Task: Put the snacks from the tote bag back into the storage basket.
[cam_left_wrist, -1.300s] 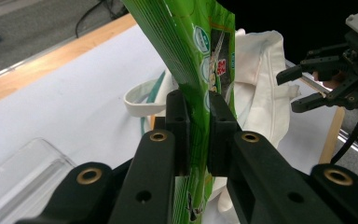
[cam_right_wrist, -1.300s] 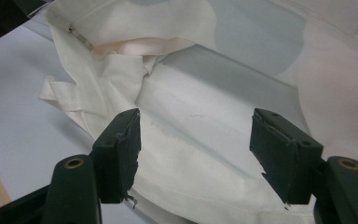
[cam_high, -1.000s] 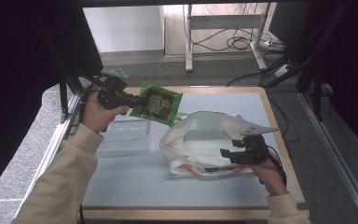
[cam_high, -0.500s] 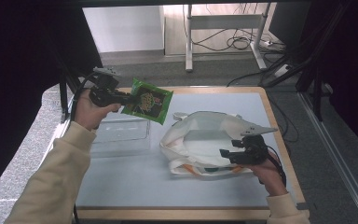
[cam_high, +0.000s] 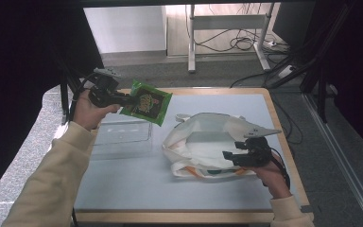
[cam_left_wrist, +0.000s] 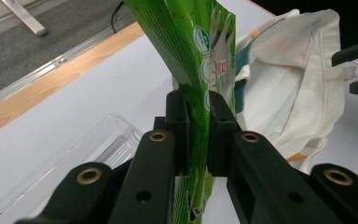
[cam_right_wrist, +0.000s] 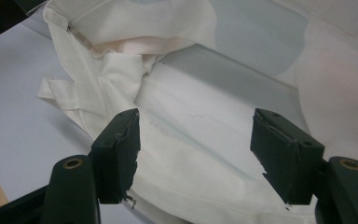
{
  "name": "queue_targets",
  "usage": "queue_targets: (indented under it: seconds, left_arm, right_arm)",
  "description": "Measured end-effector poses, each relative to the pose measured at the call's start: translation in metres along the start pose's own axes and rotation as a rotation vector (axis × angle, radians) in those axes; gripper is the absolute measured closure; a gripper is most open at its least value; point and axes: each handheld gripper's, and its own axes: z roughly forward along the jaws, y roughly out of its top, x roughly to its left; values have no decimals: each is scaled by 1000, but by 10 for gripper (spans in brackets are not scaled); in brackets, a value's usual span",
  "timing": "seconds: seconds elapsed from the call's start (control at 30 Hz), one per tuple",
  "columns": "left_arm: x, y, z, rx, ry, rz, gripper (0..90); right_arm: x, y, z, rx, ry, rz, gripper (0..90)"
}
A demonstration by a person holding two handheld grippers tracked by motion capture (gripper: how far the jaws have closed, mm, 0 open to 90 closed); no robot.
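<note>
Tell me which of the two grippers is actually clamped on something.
The left gripper, shut on the green snack packet; the right gripper stands open over the white cloth bag.

Green printed packet (cam_high: 147, 102), white cloth bag (cam_high: 203, 142), black jaws.

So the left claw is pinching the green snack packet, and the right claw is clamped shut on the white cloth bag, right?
Not quite. The left gripper does pinch the green snack packet, but the right gripper is open: the right gripper view shows its jaws spread wide over the white cloth bag, gripping nothing.

Green packet (cam_left_wrist: 200, 56) print unreadable; top cut off; white bag (cam_high: 208, 142) contents hidden.
</note>
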Motion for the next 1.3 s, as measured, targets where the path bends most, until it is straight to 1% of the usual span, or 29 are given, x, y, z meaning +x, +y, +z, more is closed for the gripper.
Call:
queue_targets:
  seconds: [0.1,0.13,0.27,0.37,0.6,0.93,1.07,1.13,1.23,1.3]
  left_arm:
    - [2,-1,-1,3,5,1,824]
    - [4,-1,-1,3,8,-4,825]
    - [10,-3,-3,11,25,-2,824]
    - [13,-4,-4,15,30,-2,824]
    - [23,-8,-5,38,60,-2,824]
    - [30,-11,-6,51,83,0,824]
    - [34,-12,-5,65,95,2,824]
    - [37,-13,-3,83,109,6,824]
    - [39,-13,-2,89,114,9,824]
    - [44,-13,-1,94,116,10,824]
  right_arm:
    - [0,0,0,0,-1,-1,330]
    - [0,0,0,-2,-2,-3,330]
    - [-1,0,0,-2,-2,-4,328]
    - [0,0,0,0,-1,-2,327]
    - [0,0,1,0,-1,-5,324]
    - [2,0,1,-2,-1,-10,322]
    - [2,0,1,0,-1,-15,322]
    - [2,0,2,-1,0,-13,322]
    - [2,0,3,4,0,-16,321]
    - [2,-1,5,6,-1,-20,321]
